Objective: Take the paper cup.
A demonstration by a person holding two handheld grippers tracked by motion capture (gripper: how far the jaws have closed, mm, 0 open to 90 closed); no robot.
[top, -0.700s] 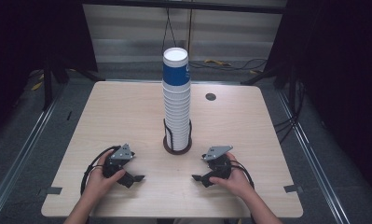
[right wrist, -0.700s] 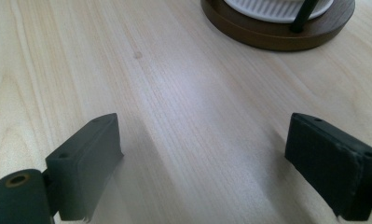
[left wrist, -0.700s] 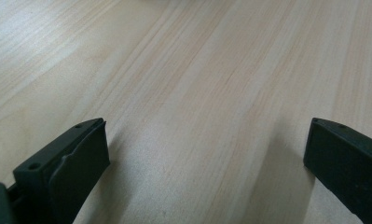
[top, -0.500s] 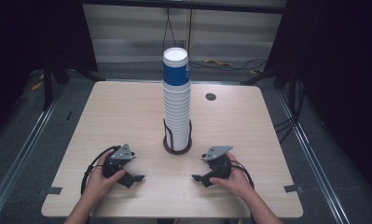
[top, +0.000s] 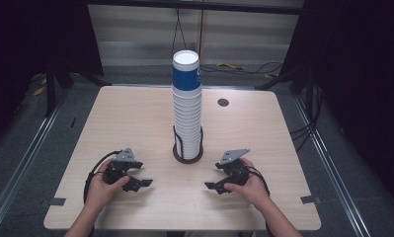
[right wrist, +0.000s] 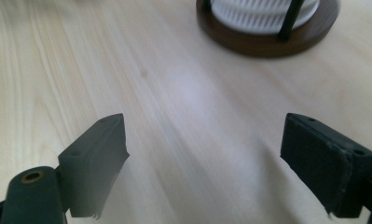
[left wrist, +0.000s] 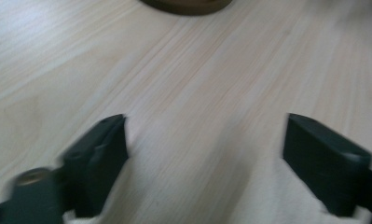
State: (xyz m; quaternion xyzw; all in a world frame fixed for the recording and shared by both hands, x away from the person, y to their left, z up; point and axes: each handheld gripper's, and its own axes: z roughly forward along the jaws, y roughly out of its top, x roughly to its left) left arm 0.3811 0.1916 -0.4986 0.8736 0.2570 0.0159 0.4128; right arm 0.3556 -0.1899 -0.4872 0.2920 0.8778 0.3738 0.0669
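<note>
A tall stack of paper cups (top: 187, 106) stands upright in a round dark wooden holder (top: 188, 154) near the middle of the light wooden table (top: 135, 113), held in by thin black upright rods; the topmost cup is blue with a white inside, the ones beneath it white and ribbed. The left gripper (top: 137, 183) rests low over the table on the near left side of the holder, held in the person's left hand (top: 101, 186), and its jaws stand wide apart with nothing but bare wood between them in the left gripper view, where the edge of the holder shows at the top. The right gripper (top: 214, 186) sits on the near right side, in the right hand (top: 251, 187), jaws likewise spread wide and empty (its own view shows the brown base and the white cup bottoms just ahead, at the upper right). Both grippers are apart from the stack, one on each side of it, their black cables looping behind the hands. A small dark round grommet (top: 223, 102) lies in the tabletop beyond the stack, to its right.
</note>
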